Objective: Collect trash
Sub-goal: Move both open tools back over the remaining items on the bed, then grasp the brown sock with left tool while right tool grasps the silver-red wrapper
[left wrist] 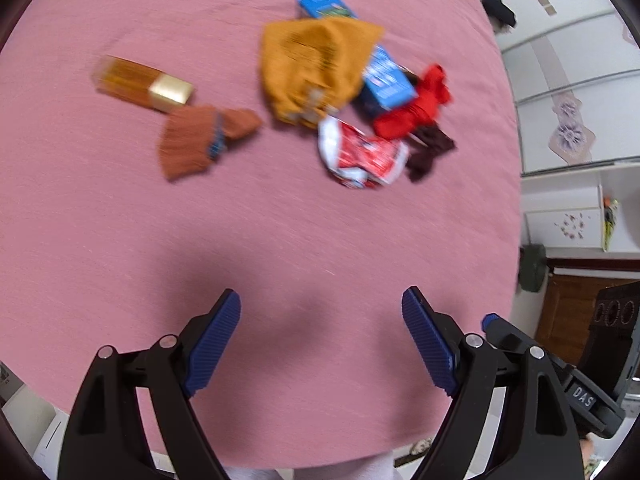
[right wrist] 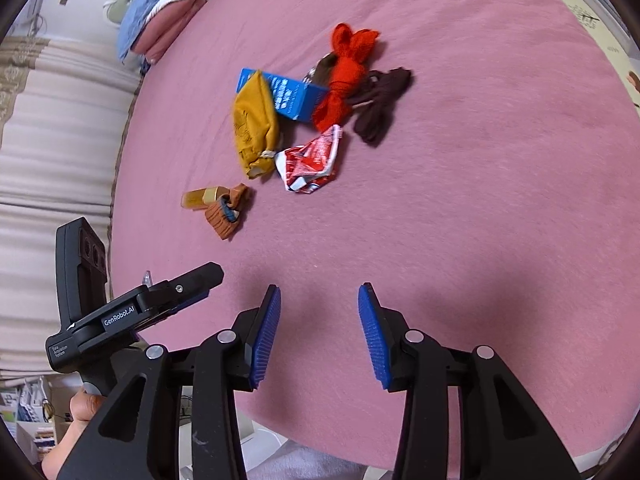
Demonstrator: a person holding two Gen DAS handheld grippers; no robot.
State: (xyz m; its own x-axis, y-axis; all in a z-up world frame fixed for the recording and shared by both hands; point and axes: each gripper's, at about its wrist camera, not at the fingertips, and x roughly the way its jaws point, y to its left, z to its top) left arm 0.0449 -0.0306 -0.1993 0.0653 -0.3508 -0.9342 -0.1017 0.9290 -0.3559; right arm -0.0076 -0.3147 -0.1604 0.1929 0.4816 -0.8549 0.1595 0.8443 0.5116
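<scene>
A crumpled red and white wrapper point(left wrist: 362, 156) point(right wrist: 312, 160) lies on the pink bed sheet point(left wrist: 280, 220) point(right wrist: 460, 200). A blue carton point(left wrist: 386, 78) point(right wrist: 296, 96) lies partly under a mustard cloth point(left wrist: 316, 64) point(right wrist: 256, 124). A second blue carton point(left wrist: 324, 3) lies behind the cloth. An amber box with a gold end point(left wrist: 144, 84) point(right wrist: 204, 197) lies to the left. My left gripper point(left wrist: 320, 336) is open and empty, well short of the items. My right gripper point(right wrist: 319, 332) is open and empty above the sheet near the front edge.
A rust sock point(left wrist: 200, 140) point(right wrist: 228, 216), a red sock point(left wrist: 416, 108) point(right wrist: 344, 76) and a dark brown sock point(left wrist: 428, 152) point(right wrist: 380, 108) lie among the items. Folded clothes point(right wrist: 168, 12) sit at the bed's far left. A cabinet point(left wrist: 572, 120) stands to the right.
</scene>
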